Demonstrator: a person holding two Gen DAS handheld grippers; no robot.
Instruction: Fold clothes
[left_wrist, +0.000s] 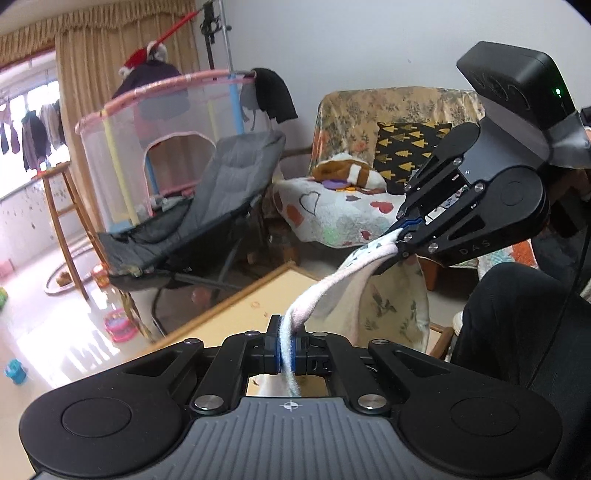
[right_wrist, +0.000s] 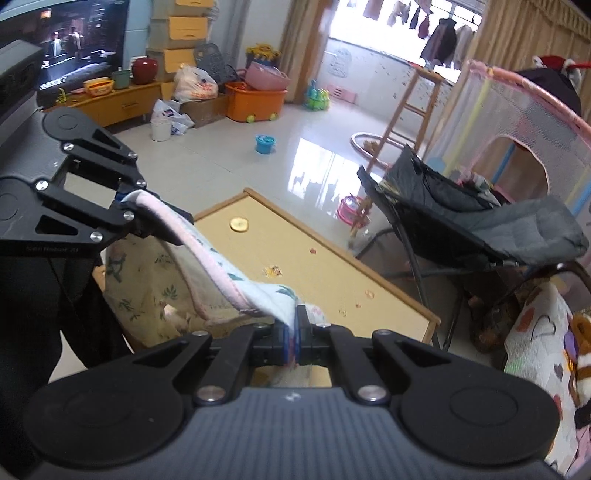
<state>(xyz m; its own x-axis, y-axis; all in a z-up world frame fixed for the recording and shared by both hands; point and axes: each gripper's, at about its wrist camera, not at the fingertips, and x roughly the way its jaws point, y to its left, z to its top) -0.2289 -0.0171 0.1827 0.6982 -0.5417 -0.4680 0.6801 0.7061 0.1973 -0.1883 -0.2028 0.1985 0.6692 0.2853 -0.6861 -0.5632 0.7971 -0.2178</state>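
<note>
A small white garment (left_wrist: 325, 291) with pink trim and little leaf prints hangs stretched between my two grippers, above a low tan table (left_wrist: 240, 310). In the left wrist view my left gripper (left_wrist: 286, 343) is shut on one pink-edged corner. My right gripper (left_wrist: 400, 230) is up to the right, shut on the other corner. The right wrist view shows the same hold: my right gripper (right_wrist: 293, 332) pinches the garment (right_wrist: 221, 269), and my left gripper (right_wrist: 127, 197) holds the far end at the left. The rest of the cloth sags below, over the table (right_wrist: 314, 236).
A grey folding chair (left_wrist: 207, 206) and a pink-rimmed mesh playpen (left_wrist: 147, 147) stand beyond the table. An armchair (left_wrist: 351, 206) covered with a heart-print quilt is to the right. A person's dark leg (left_wrist: 517, 325) is close by. A wooden stool (right_wrist: 413, 107) and toys dot the shiny floor.
</note>
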